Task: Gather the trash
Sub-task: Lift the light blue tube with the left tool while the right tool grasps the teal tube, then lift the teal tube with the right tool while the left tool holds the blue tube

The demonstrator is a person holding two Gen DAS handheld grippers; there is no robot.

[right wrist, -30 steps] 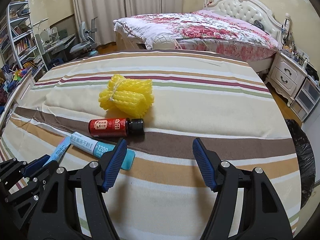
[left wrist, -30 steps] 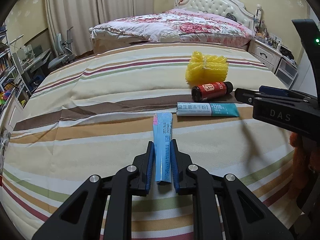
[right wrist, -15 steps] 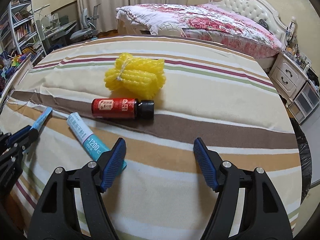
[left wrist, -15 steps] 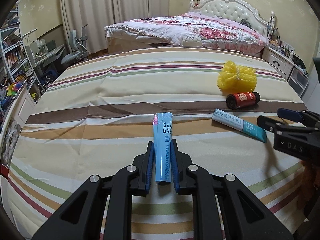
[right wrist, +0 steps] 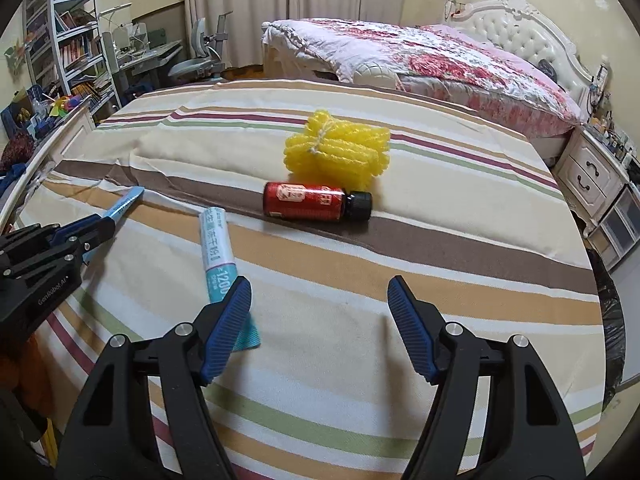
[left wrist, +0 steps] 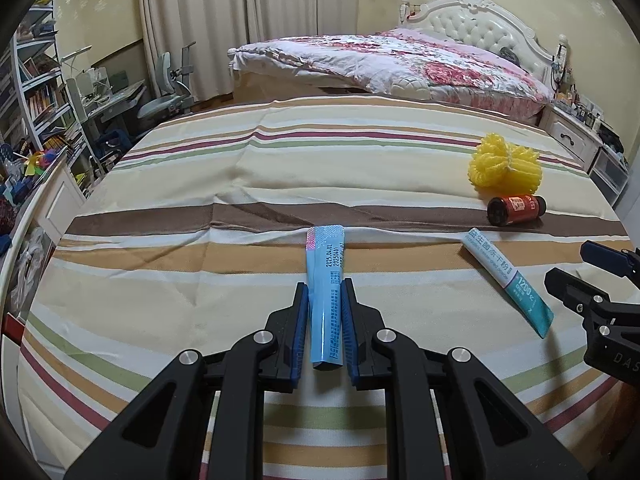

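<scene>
On the striped bedsheet (left wrist: 168, 288), the left gripper (left wrist: 324, 312) is clamping a light-blue sachet stick (left wrist: 325, 280) between its blue pads (left wrist: 301, 332), the stick's printed end projecting forward above the sheet. To its right, the right gripper (right wrist: 320, 328) is hovering with jaws spread wide and nothing between them. A white-and-teal tube (right wrist: 218, 248) is lying just beside its left pad (right wrist: 228, 328). Farther off, a red bottle with a black cap (right wrist: 316, 202) is lying on its side on the brown stripe, touching a yellow foam net bundle (right wrist: 338, 152) behind it.
</scene>
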